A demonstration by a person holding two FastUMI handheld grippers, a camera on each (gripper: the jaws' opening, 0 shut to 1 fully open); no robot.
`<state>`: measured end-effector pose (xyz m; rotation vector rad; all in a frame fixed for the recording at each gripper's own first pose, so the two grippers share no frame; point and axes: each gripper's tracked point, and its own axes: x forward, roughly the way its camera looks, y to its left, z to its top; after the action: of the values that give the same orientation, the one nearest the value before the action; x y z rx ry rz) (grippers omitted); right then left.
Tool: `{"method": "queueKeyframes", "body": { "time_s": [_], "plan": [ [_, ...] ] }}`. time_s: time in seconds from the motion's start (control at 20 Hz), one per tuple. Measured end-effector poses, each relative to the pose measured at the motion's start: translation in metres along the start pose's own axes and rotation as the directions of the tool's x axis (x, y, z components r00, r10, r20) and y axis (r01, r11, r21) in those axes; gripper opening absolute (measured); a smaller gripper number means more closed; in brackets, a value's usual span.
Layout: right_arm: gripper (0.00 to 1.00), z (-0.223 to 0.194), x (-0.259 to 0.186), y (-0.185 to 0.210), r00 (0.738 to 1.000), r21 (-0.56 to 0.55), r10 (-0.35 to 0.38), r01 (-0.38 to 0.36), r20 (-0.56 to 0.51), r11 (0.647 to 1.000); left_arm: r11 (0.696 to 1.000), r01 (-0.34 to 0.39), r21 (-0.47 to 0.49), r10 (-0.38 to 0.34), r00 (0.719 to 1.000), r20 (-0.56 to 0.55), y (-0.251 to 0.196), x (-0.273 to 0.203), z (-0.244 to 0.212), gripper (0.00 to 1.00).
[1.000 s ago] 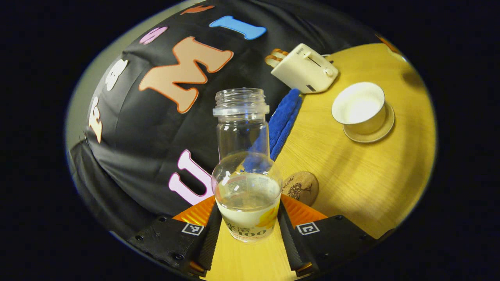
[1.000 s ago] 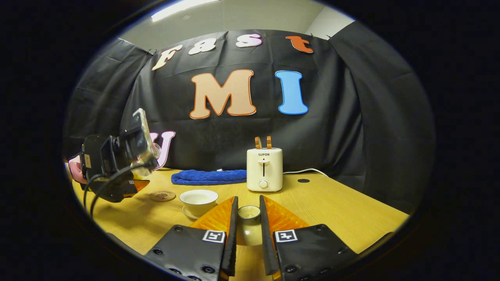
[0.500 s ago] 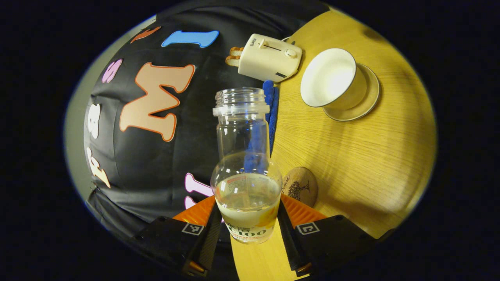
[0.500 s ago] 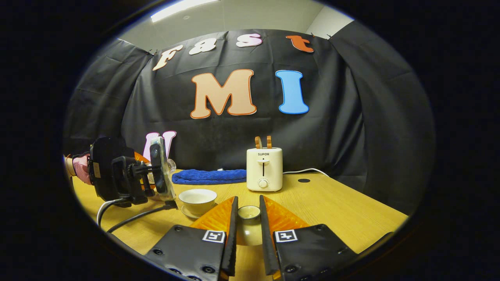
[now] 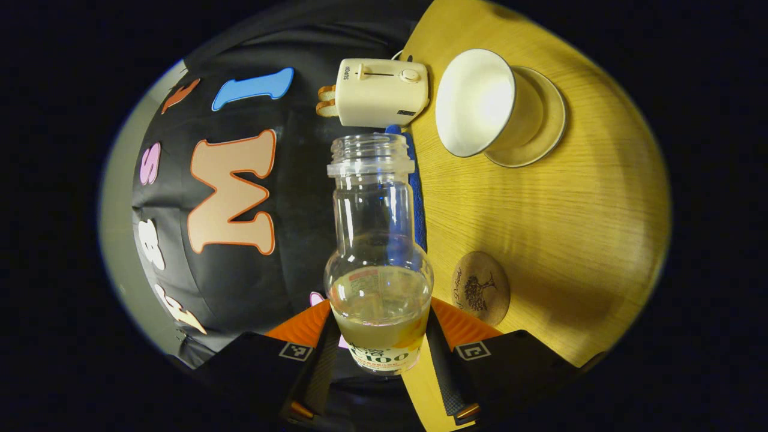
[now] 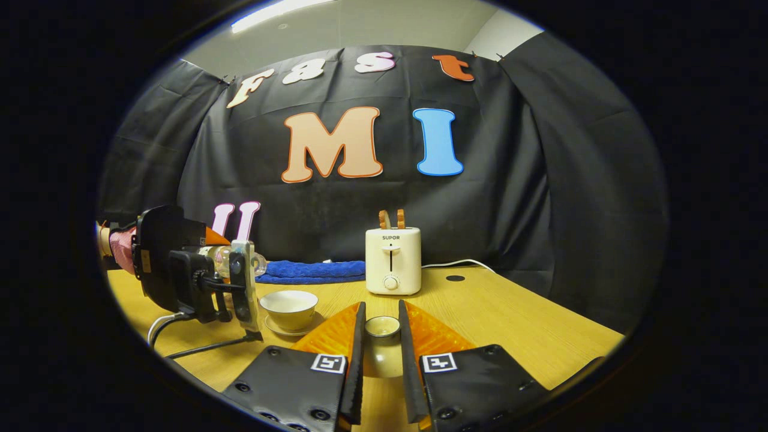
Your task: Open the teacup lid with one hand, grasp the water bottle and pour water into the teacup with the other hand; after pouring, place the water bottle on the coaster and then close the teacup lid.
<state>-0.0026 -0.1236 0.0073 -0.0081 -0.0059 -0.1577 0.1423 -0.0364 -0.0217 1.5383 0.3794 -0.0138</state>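
My right gripper (image 6: 378, 354) is clamped on the teacup lid (image 6: 382, 327), so the teacup (image 5: 477, 102) stands open on its saucer (image 5: 543, 120). My left gripper (image 5: 379, 348) pinches the bottle (image 5: 377, 258), tipped sideways, mouth just short of the cup. Pouring, setting the bottle on the coaster (image 5: 480, 288) and closing the cup remain.

1 bottle (image 5: 378, 264), 1 teacup (image 5: 477, 102), 1 lid (image 6: 382, 327), 1 coaster (image 5: 480, 288), 1 toaster (image 5: 381, 91)
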Motion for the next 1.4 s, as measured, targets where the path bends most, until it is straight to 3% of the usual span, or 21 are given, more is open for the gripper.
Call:
{"method": "queueKeyframes", "body": {
  "time_s": [0.35, 1.4],
  "plan": [
    [0.32, 0.000, 0.000, -0.001, 1.000, 0.000, -0.001, 0.001, 0.000, 1.000, 0.993, -0.010, 0.114, 0.010, 1.000, 0.004, 0.001, -0.003, 0.004, 0.71],
    [0.31, 0.000, 0.001, -0.001, 1.000, 0.000, 0.000, 0.000, -0.001, 1.000, 0.946, -0.036, 0.322, 0.036, 0.999, 0.005, 0.023, -0.006, 0.013, 0.71]
  ]
}}
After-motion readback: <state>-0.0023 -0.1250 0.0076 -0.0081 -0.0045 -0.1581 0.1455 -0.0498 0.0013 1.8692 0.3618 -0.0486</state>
